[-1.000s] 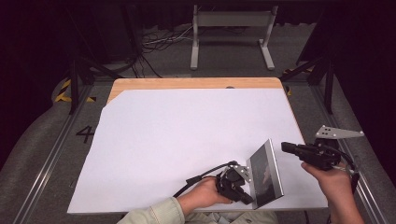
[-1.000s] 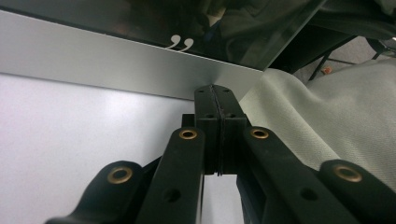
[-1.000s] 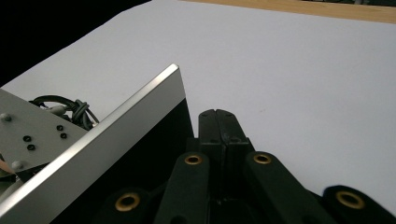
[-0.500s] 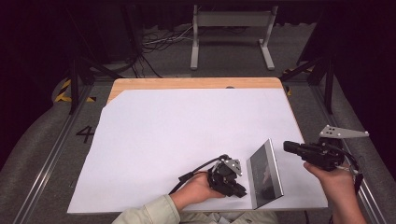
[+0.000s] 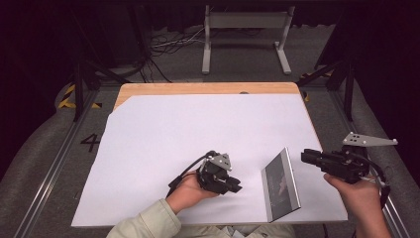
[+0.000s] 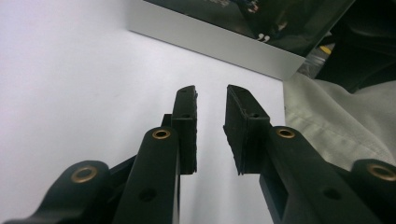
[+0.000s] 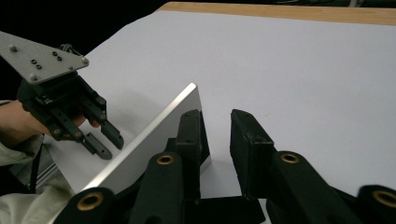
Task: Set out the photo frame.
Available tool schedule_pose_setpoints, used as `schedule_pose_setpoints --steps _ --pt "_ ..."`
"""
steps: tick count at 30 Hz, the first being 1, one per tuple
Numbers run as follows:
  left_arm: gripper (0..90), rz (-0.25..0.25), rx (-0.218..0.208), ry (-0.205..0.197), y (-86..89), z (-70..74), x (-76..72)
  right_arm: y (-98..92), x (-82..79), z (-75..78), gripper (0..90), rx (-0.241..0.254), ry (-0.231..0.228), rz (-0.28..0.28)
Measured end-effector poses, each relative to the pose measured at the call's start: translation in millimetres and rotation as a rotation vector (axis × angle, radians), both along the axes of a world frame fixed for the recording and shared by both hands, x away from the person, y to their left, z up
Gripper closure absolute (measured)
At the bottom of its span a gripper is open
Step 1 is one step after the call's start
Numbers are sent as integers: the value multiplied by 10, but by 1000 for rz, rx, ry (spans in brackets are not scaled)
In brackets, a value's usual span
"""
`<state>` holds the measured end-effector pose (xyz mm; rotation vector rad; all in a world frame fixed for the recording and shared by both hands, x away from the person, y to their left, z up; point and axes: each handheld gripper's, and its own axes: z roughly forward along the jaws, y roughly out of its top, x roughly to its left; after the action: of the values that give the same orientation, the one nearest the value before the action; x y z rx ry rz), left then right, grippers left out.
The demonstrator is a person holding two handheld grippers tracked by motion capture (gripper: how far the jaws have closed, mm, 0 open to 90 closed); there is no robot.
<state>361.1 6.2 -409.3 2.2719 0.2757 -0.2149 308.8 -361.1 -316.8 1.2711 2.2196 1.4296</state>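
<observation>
The silver-edged panel (image 5: pixel 281 186) is standing on its edge near the front of the white table (image 5: pixel 163 139), tilted, with nothing gripping it. Both the left gripper (image 5: pixel 236 188) and right gripper (image 5: pixel 304 156) have just been opening, jaws parted and empty. It's probably tipping over if either one bumps it.
</observation>
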Motion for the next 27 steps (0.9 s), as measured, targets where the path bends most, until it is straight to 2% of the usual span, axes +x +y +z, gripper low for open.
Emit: schedule_pose_setpoints --steps 5,7,9,12,18,22,25,27 --pt "728 75 -15 -18 268 41 64 58 -51 97 664 -8 13 6" --pt "724 85 -11 -23 305 45 79 69 -57 115 653 -8 24 6" --pt "717 134 -17 -40 444 50 138 93 -66 153 618 -2 35 6" --pt "706 169 -29 -36 570 59 185 105 -82 186 589 -4 42 7" --pt "696 190 -52 -32 634 56 217 167 -142 258 533 -9 52 13" --pt "692 190 -41 -43 629 56 209 213 -152 264 489 -16 64 16" --pt "685 199 -44 -44 647 56 223 242 -155 259 447 -17 74 15" --pt "683 217 -34 -59 679 57 244 276 -160 261 414 -35 88 10"
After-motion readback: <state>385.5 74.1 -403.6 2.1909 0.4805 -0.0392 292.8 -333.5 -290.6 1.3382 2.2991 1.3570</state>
